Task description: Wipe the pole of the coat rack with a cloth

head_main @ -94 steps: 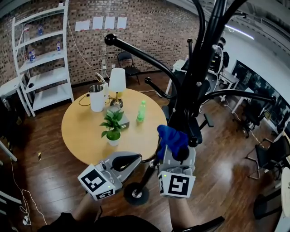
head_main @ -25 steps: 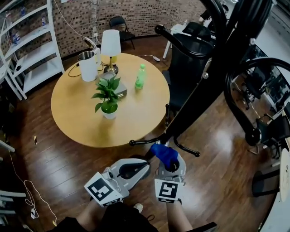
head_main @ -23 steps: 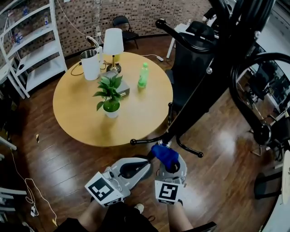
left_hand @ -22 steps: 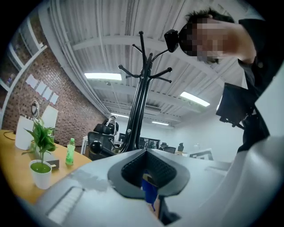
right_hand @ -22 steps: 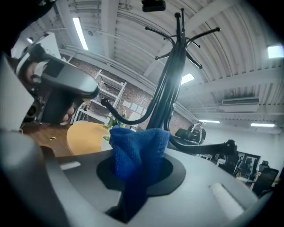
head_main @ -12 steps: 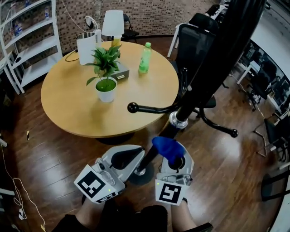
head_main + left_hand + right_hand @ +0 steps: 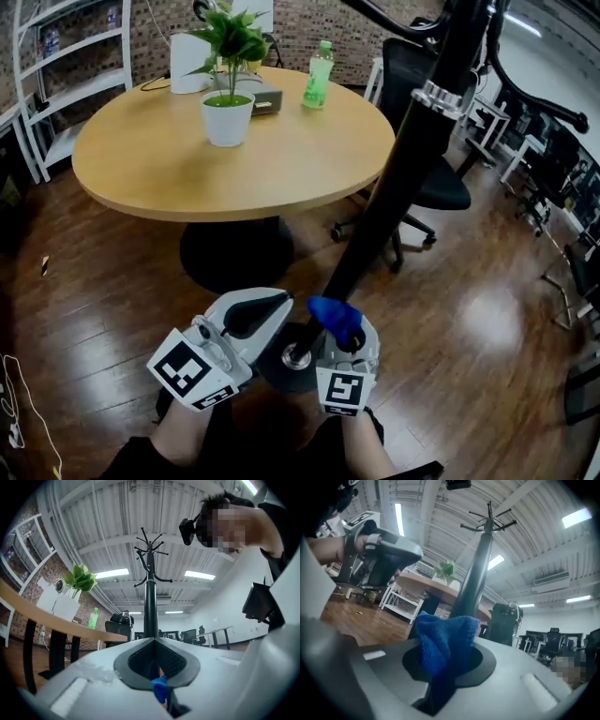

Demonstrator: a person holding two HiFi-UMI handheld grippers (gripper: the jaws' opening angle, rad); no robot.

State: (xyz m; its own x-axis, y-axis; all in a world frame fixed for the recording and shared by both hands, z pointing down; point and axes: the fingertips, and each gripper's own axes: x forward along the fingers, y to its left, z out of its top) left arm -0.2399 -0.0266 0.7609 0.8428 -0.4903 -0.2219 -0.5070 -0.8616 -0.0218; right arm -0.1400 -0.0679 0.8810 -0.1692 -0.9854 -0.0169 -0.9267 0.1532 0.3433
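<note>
The cloth (image 7: 334, 317), a blue one, is gripped in the jaws of the right gripper (image 7: 345, 337) and bunches up out of them. It is held against the right side of the pole (image 7: 403, 178), low down, just above the round dark base (image 7: 274, 364) on the wooden floor (image 7: 112, 281). In the right gripper view the cloth (image 7: 443, 641) is seen in front of the pole (image 7: 476, 581), which rises to its hooks against the ceiling. The left gripper (image 7: 279, 302) is held just left of the pole at the same height, its jaws closed on each other; in the left gripper view the pole (image 7: 150, 606) is seen standing straight beyond their tip. Farther off to the left a round worktop (image 7: 178, 164) is seen, on which a potted plant (image 7: 228, 112) and a green bottle (image 7: 319, 73) are set.
</note>
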